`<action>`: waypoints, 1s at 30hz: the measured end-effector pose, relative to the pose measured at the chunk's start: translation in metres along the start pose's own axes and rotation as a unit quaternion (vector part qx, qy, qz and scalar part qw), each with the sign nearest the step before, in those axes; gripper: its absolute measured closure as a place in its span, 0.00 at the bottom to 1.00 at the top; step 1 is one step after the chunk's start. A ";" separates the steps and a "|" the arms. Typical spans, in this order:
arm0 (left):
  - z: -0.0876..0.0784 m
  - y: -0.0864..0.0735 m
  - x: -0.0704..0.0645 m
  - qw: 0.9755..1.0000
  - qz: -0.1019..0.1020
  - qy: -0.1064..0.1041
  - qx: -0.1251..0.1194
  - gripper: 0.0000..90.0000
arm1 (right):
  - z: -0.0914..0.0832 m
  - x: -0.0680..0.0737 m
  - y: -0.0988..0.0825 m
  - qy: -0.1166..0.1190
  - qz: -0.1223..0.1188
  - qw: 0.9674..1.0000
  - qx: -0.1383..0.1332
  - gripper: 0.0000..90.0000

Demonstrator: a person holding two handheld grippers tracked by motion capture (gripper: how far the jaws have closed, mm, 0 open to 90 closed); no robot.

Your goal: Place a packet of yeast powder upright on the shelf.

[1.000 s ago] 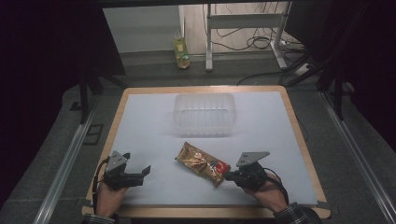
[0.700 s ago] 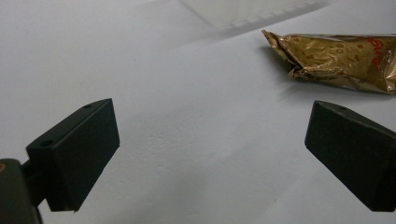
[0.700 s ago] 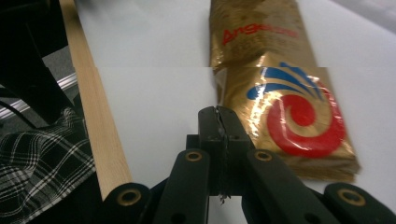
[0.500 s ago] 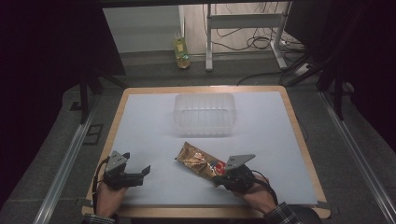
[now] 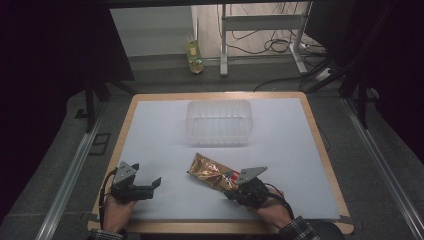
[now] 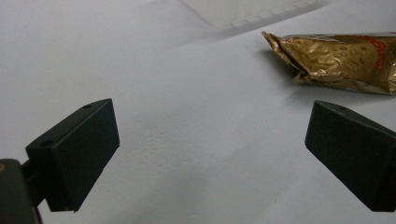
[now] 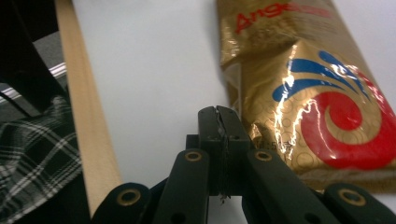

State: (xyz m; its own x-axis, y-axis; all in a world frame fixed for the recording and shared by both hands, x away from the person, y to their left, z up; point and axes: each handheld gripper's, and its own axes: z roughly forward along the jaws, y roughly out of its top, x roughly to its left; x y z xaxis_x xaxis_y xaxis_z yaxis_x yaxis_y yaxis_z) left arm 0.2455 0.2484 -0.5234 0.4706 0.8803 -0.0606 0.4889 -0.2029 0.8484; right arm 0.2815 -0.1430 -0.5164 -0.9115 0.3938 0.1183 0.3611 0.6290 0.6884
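Snack packet (image 5: 212, 171) on desk (image 5: 300, 150), just nearside of clear tub (image 5: 218, 121) | right hand-held gripper (image 7: 219, 116) jaws pressed together, empty, beside packet's edge | left hand-held gripper (image 6: 210, 154) agape, apart | risk: my closed jaws nudge slick foil, shove packet away.

— What's on the mat?
— A gold foil packet (image 5: 212, 172), crinkled, lying flat and slanted just below the frame's centre, red and blue swirl at its lower right end.
— And behind it?
— A clear ribbed plastic container (image 5: 218, 121), upright at upper centre, apart from the packet.
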 end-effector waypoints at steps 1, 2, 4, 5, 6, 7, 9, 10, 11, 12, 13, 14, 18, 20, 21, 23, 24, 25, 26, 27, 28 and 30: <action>0.000 0.000 0.000 1.000 0.000 0.000 0.000 0.03 | 0.000 -0.001 0.000 -0.003 0.001 1.000 0.001 0.98; 0.000 0.000 0.000 1.000 0.000 0.000 0.000 0.03 | -0.001 -0.002 -0.001 -0.005 0.001 1.000 0.001 0.98; 0.000 0.000 0.000 1.000 0.000 0.001 0.000 0.03 | -0.002 -0.005 -0.001 -0.010 0.004 1.000 0.002 0.98; 0.000 0.000 0.000 1.000 -0.001 0.001 0.000 0.03 | -0.002 -0.007 -0.002 -0.011 0.004 1.000 0.002 0.98; 0.000 0.000 0.000 1.000 -0.001 0.001 0.000 0.03 | -0.003 -0.009 -0.003 -0.016 0.008 1.000 0.003 0.98; 0.000 0.000 0.000 1.000 0.000 0.001 0.000 0.03 | -0.003 -0.009 -0.003 -0.016 0.008 1.000 0.003 0.98; 0.000 0.000 0.000 1.000 0.000 0.002 0.001 0.03 | -0.004 -0.013 -0.003 -0.020 0.009 1.000 0.002 0.98; 0.000 0.000 0.000 1.000 0.000 0.002 0.001 0.03 | -0.005 -0.014 -0.003 -0.022 0.009 1.000 0.002 0.98; 0.000 0.000 0.000 1.000 0.000 0.002 0.001 0.03 | -0.006 -0.016 -0.003 -0.024 0.010 1.000 0.002 0.98; 0.000 0.000 0.000 1.000 -0.001 0.002 0.000 0.03 | -0.006 -0.018 -0.003 -0.027 0.011 1.000 0.001 0.98; 0.000 0.000 0.000 1.000 -0.001 0.002 0.000 0.03 | -0.007 -0.019 -0.003 -0.028 0.013 1.000 0.001 0.98; 0.000 0.000 0.000 1.000 -0.001 0.003 0.000 0.03 | -0.007 -0.021 -0.003 -0.031 0.012 0.999 0.001 0.98; 0.000 0.000 0.000 1.000 0.000 0.003 0.000 0.03 | -0.008 -0.026 -0.003 -0.039 0.012 0.999 0.001 0.98; 0.000 0.000 0.000 1.000 0.000 0.003 0.000 0.03 | -0.008 -0.029 -0.003 -0.043 0.012 0.999 0.001 0.98; 0.000 0.000 0.000 1.000 0.000 0.003 0.000 0.03 | -0.008 -0.030 -0.002 -0.044 0.011 0.999 0.001 0.98; 0.000 0.000 0.000 1.000 0.000 0.003 0.000 0.03 | -0.009 -0.033 -0.002 -0.050 0.011 0.999 0.001 0.98; 0.000 0.000 0.000 1.000 0.000 0.003 0.000 0.03 | -0.009 -0.033 -0.002 -0.050 0.011 0.999 0.001 0.98; 0.000 0.000 0.000 1.000 0.000 0.003 0.000 0.03 | -0.009 -0.034 -0.002 -0.052 0.011 0.999 0.001 0.98; 0.000 0.000 0.000 1.000 0.000 0.004 0.000 0.03 | -0.009 -0.035 -0.001 -0.054 0.012 0.998 0.003 0.98; 0.000 0.000 0.000 1.000 0.000 0.004 0.000 0.03 | -0.009 -0.037 -0.001 -0.056 0.010 0.998 0.002 0.98; 0.000 0.000 0.000 1.000 -0.001 0.004 -0.001 0.03 | -0.009 -0.038 -0.001 -0.058 0.009 0.998 0.002 0.98; 0.000 0.000 0.000 1.000 -0.001 0.004 -0.001 0.03 | -0.009 -0.040 -0.001 -0.062 0.012 0.998 0.002 0.98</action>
State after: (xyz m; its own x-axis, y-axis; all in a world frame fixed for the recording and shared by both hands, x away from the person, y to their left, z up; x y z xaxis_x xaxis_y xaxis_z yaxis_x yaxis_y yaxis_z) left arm 0.2454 0.2486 -0.5232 0.4641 0.8839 -0.0575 0.4883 -0.2012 0.8491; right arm 0.3164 -0.1653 -0.5150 -0.8717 0.4880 0.0449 0.3830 0.6211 0.6837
